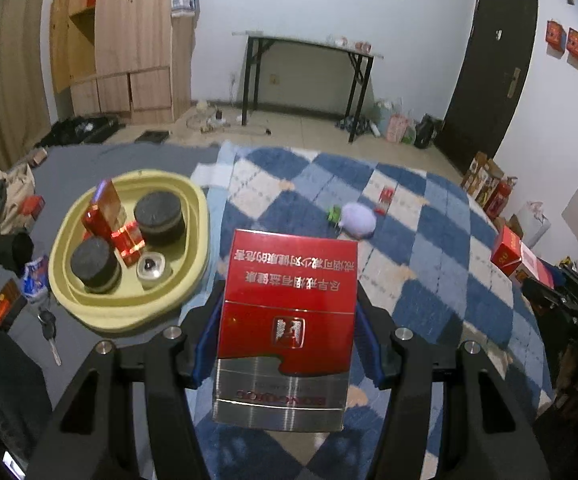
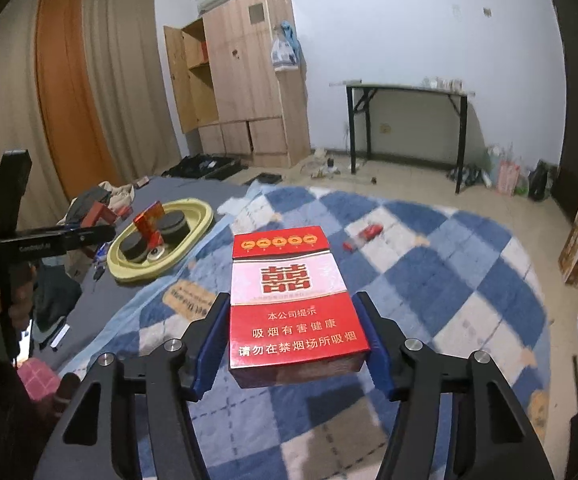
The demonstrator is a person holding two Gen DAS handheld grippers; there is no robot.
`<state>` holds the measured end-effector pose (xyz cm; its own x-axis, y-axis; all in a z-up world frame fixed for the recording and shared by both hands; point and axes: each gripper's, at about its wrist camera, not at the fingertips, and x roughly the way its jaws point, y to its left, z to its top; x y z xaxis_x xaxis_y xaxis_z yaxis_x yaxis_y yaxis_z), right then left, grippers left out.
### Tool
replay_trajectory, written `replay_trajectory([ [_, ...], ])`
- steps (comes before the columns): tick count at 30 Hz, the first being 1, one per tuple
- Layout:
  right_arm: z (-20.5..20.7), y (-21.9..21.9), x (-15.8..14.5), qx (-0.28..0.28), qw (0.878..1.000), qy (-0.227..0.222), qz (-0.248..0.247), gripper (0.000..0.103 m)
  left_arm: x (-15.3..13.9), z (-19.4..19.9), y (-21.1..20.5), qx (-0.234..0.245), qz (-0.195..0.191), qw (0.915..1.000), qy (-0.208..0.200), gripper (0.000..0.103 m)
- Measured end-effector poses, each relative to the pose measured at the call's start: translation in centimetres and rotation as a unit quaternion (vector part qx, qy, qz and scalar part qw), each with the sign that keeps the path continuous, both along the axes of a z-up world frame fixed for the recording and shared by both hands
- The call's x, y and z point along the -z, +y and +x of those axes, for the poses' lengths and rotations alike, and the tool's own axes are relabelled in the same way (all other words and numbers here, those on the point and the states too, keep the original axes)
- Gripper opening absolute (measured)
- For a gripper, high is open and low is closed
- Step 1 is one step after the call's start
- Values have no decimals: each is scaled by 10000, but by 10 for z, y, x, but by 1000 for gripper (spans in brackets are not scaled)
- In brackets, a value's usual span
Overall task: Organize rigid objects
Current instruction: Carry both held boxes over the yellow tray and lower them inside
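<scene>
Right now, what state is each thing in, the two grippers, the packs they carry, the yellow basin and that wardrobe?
Left gripper: shut on the red and silver pack, held off the blanket.
Right gripper: shut on the red and white pack, also lifted.
Yellow basin: resting on the bed, holding two black round tins, red packs and a small clear jar.
Wardrobe: upper left door open.
</scene>
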<state>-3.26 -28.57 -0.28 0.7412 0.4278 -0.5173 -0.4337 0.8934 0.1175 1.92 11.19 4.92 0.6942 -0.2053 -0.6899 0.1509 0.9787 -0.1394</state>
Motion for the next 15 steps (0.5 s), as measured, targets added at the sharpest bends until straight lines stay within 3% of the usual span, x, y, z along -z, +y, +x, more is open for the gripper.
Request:
replay_trajectory([
  [7,19,27,2,-302,9989,82,-347,59,2,18,27,-215,22,9998,-15,59],
  [13,53,74,-1,-627,9974,124,-344,59,12,36,74,-828,119,9965,59,59],
  [15,68,92,-2,-724,9971,87,-235,58,23,43,93,-1186,199,9924,262,59],
])
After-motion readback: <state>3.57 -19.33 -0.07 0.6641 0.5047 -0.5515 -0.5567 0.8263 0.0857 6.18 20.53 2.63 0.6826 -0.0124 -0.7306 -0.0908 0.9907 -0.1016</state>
